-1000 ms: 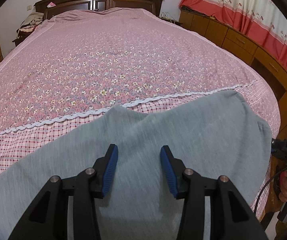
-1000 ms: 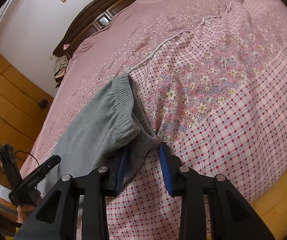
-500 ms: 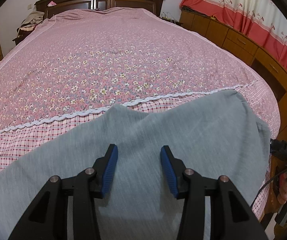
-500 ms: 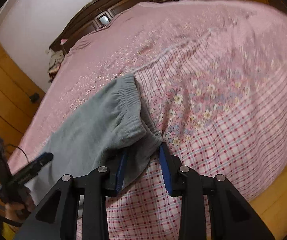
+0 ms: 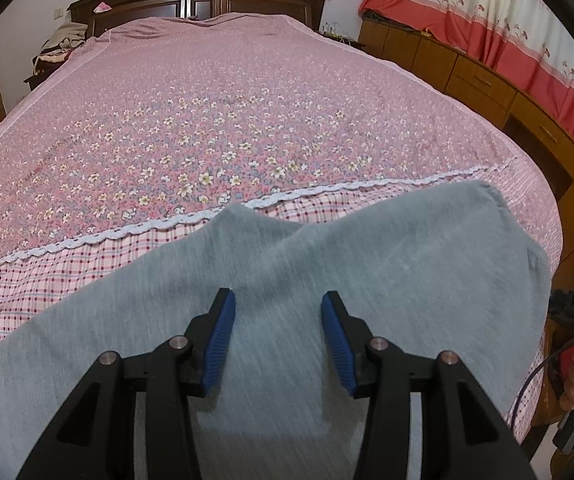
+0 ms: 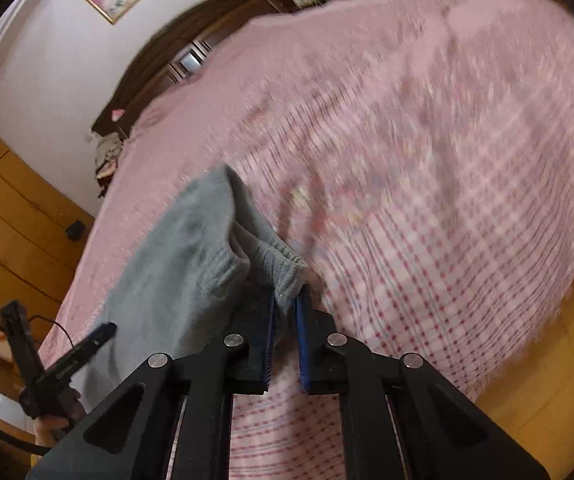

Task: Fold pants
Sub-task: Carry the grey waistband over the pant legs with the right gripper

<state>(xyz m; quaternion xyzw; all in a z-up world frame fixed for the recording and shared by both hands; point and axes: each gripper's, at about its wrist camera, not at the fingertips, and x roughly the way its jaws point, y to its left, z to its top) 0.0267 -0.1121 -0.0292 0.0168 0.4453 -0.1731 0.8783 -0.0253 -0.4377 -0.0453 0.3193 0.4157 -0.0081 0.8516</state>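
Right gripper (image 6: 285, 316) clamped on the elastic waistband of the grey knit pants (image 5: 327, 280) lying at the foot of the pink floral bedspread (image 5: 227, 120) (left gripper (image 5: 275, 320) spread, hovering over the cloth): lift evenly, keep both layers pinched.

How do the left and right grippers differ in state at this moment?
The left gripper is open, its jaws wide apart above the flat grey pants; the right gripper is shut on the pants' elastic waistband. The left holds nothing; the right has the waistband bunched and raised off the bedspread. The left view is fairly sharp; the right view is motion-blurred. Both have black bodies with blue pads.
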